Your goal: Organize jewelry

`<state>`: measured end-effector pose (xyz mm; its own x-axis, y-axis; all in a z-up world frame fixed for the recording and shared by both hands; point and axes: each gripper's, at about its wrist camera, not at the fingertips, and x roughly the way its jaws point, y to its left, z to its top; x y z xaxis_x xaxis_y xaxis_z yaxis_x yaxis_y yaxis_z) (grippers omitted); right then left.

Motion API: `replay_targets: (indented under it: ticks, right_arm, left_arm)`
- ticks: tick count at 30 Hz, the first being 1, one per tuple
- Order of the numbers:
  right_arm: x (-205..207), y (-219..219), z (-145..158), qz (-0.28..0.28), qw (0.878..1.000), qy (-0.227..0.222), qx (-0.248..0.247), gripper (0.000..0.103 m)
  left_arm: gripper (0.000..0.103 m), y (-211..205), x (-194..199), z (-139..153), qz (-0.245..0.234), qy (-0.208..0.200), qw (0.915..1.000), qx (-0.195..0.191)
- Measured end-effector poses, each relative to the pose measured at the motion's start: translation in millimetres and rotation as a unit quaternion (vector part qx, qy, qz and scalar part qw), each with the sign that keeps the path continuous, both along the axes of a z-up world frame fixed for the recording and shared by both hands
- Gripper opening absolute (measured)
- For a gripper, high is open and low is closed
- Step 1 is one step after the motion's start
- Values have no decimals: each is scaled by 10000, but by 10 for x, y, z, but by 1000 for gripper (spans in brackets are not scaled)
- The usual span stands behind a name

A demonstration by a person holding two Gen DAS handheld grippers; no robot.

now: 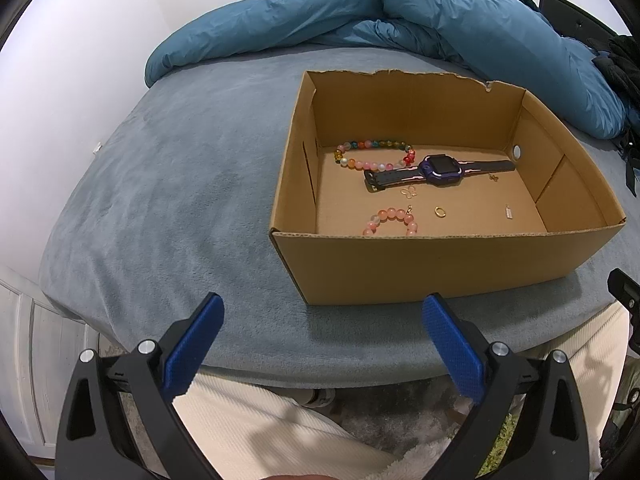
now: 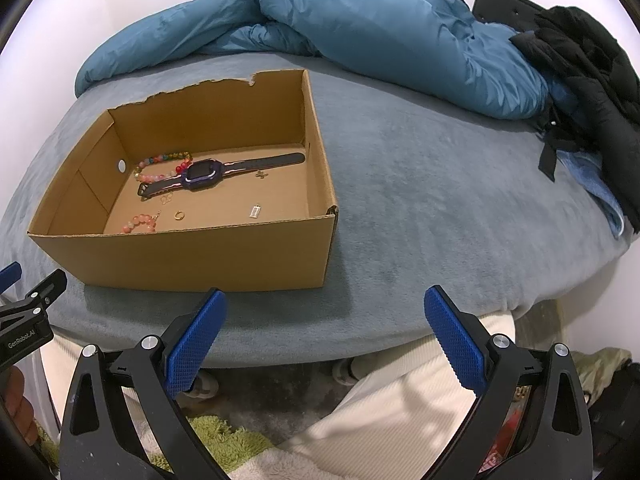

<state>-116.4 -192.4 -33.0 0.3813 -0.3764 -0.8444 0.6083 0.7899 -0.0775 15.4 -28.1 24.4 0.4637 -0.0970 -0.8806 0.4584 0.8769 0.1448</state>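
An open cardboard box [image 1: 440, 264] [image 2: 208, 256] stands on the grey-blue bed cover. Inside lie a multicolour bead bracelet [image 1: 372, 155] [image 2: 160, 162], a purple smartwatch [image 1: 440, 168] [image 2: 202, 176], a pink bead bracelet [image 1: 390, 220] [image 2: 140, 223], a gold ring [image 1: 440, 211] [image 2: 179, 215], a small silver charm [image 1: 508, 213] [image 2: 255, 211] and small gold butterfly pieces [image 1: 409, 192] [image 2: 261, 174]. My left gripper [image 1: 322, 316] hangs open over the bed's near edge, in front of the box. My right gripper [image 2: 325, 310] is also open, to the right of the box's near corner. Both hold nothing.
A rumpled teal duvet [image 1: 400, 16] [image 2: 360, 20] lies along the back of the bed. A black jacket [image 2: 592, 68] sits at the far right. The person's cream trousers [image 2: 400, 400] and a green rug [image 2: 224, 440] show below the bed edge. A white wall is behind.
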Motion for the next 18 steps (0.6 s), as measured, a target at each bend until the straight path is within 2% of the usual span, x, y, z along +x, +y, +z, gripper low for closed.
replay_targets:
  ticks: [18]
  right_arm:
    - [-4, 11, 11, -8, 10000, -5, 3, 95]
  left_arm:
    - [97, -17, -2, 7, -2, -8, 10000, -8]
